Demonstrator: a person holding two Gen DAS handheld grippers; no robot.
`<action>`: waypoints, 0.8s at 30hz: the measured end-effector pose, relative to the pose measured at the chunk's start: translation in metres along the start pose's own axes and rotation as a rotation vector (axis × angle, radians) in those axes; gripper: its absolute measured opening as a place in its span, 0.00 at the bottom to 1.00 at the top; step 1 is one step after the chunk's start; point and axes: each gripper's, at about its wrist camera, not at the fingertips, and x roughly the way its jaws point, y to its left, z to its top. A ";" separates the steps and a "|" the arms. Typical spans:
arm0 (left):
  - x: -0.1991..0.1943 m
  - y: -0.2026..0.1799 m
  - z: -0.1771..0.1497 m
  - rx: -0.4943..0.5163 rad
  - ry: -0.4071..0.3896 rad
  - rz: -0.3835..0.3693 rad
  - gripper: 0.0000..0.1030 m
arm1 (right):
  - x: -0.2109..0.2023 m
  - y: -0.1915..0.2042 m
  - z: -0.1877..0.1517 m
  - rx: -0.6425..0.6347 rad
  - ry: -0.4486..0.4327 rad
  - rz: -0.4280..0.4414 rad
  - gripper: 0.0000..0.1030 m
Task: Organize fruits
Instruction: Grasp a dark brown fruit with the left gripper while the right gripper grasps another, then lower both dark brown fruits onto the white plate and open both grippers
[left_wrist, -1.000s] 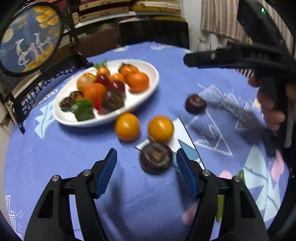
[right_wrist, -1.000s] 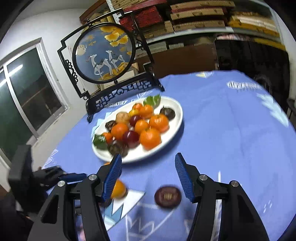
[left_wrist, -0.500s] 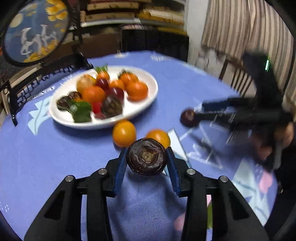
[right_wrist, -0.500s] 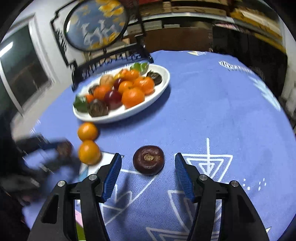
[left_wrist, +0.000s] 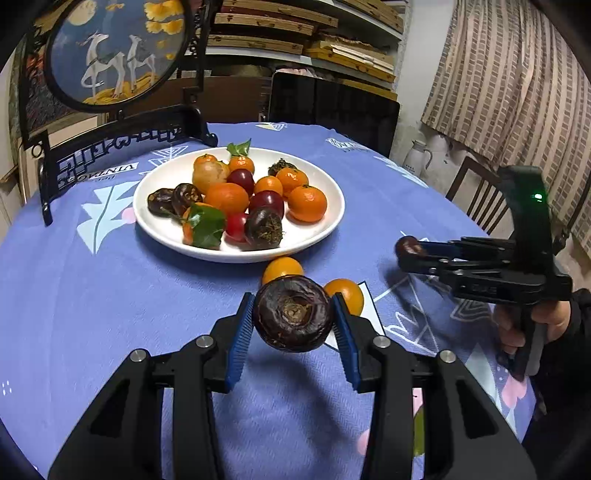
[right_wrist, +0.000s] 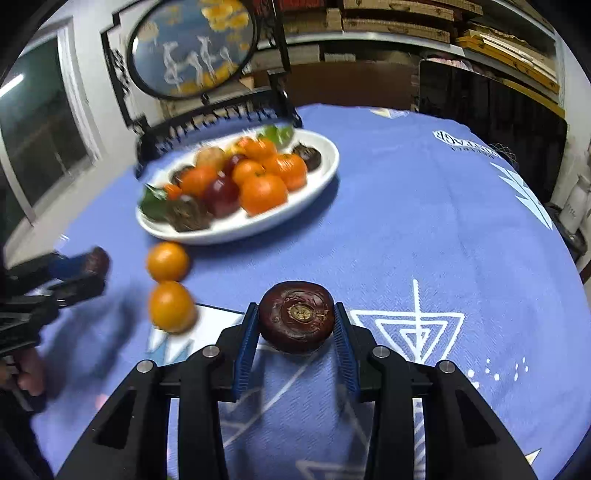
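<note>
Table (left_wrist: 74, 295): round, covered in a blue patterned cloth. At its far edge stands a black-framed round screen (left_wrist: 118, 51) painted with two deer.

Plate (left_wrist: 325, 221): white, oval, beyond my grippers toward the screen. It carries a heap of mandarins, dark red plums, dark brown water chestnuts and leaf sprigs.

Loose fruit: two small oranges lie on the cloth on the near side of the plate. One orange (right_wrist: 168, 261) sits just beside the plate rim; the second orange (right_wrist: 171, 307) lies just beside the first, nearer me.

My left gripper (left_wrist: 293, 317): blue pads clenched on a dark brown water chestnut (left_wrist: 293, 314), stem scar facing the camera, held above the cloth with its shadow below.

My right gripper (right_wrist: 295, 319): pads pressed against both sides of a second, reddish-brown water chestnut (right_wrist: 297, 315). I cannot tell whether this fruit rests on the cloth or is just clear of it. In the left wrist view this gripper appears at the right, fruit at its tips, well apart from the plate.
</note>
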 end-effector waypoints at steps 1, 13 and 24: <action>-0.003 0.001 0.000 -0.008 -0.006 -0.002 0.40 | -0.005 0.001 0.000 0.003 -0.004 0.022 0.39; 0.016 0.044 0.078 -0.079 -0.013 0.048 0.40 | 0.004 0.016 0.105 0.012 -0.061 0.151 0.39; 0.078 0.074 0.112 -0.112 0.030 0.097 0.54 | 0.084 0.023 0.158 0.047 -0.045 0.088 0.51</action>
